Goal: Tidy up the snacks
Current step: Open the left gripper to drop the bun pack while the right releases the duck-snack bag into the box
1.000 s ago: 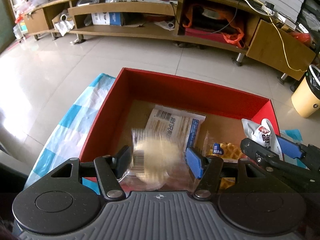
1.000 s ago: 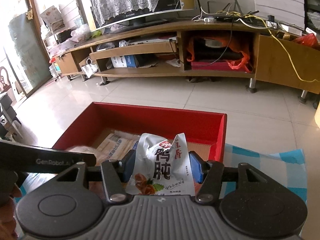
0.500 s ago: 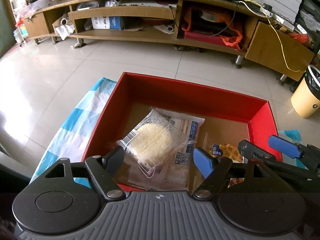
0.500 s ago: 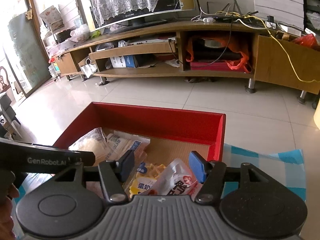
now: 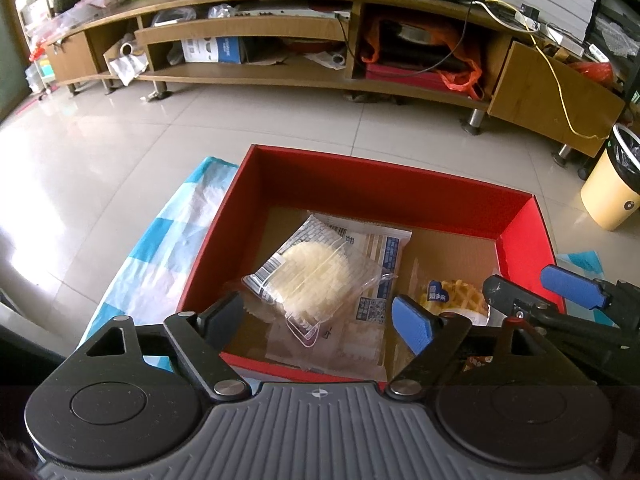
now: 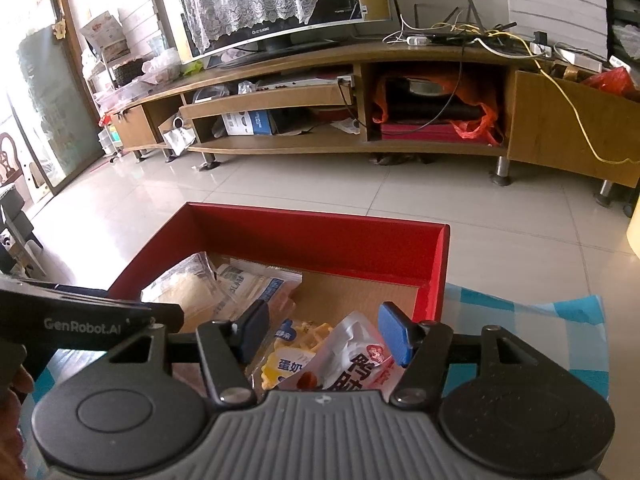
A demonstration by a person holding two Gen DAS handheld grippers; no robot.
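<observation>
A red box (image 5: 380, 188) with a cardboard floor stands on a blue-checked cloth (image 5: 168, 252). In it lie a clear pack with a pale round cake (image 5: 316, 276), a white and blue packet (image 5: 380, 248) under it, a waffle pack (image 5: 456, 300) and a white and red pouch (image 6: 352, 364). My left gripper (image 5: 320, 320) is open and empty above the box's near edge. My right gripper (image 6: 324, 332) is open and empty above the pouch and the waffle pack (image 6: 296, 344); it also shows in the left wrist view (image 5: 536, 292). The box also shows in the right wrist view (image 6: 320, 236).
A long wooden TV stand (image 5: 320, 40) with cluttered shelves runs along the back across a tiled floor (image 5: 100, 152). A yellow bin (image 5: 612, 188) stands at the right. The cloth (image 6: 520, 320) extends right of the box.
My left gripper let go of the round cake pack, which now lies in the box. My right gripper let go of the white and red pouch into the box. Both grippers have drawn back a little.
</observation>
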